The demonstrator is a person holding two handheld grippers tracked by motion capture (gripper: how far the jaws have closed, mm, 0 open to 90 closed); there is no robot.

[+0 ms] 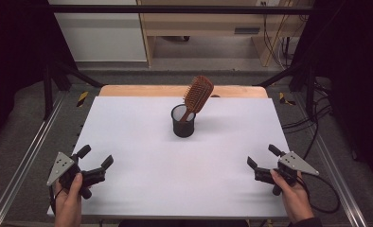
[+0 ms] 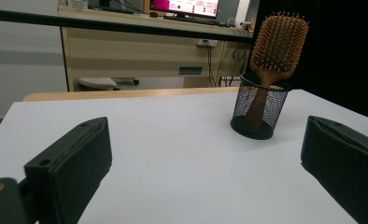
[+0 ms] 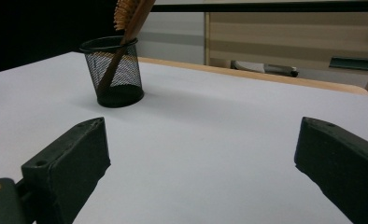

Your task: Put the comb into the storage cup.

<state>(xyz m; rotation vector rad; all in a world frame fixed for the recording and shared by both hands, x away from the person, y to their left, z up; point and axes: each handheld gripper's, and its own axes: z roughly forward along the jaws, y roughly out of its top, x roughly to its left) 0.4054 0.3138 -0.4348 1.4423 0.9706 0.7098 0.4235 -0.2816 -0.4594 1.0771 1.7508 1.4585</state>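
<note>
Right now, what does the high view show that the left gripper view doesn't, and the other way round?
High view: both hands, the left gripper and right gripper, each open at the near table corners, plus the whole white table and floor cables.

Left gripper view: a monitor on a desk behind, and the brush's bristles up close.

Both: the brush standing handle-down, tilted, in the black mesh cup, untouched.

a wooden paddle hairbrush (image 1: pixel 197 95) is standing handle-down in a black mesh cup (image 1: pixel 183 124), leaning with its bristled head tilting up and right, toward the table's far middle.
</note>
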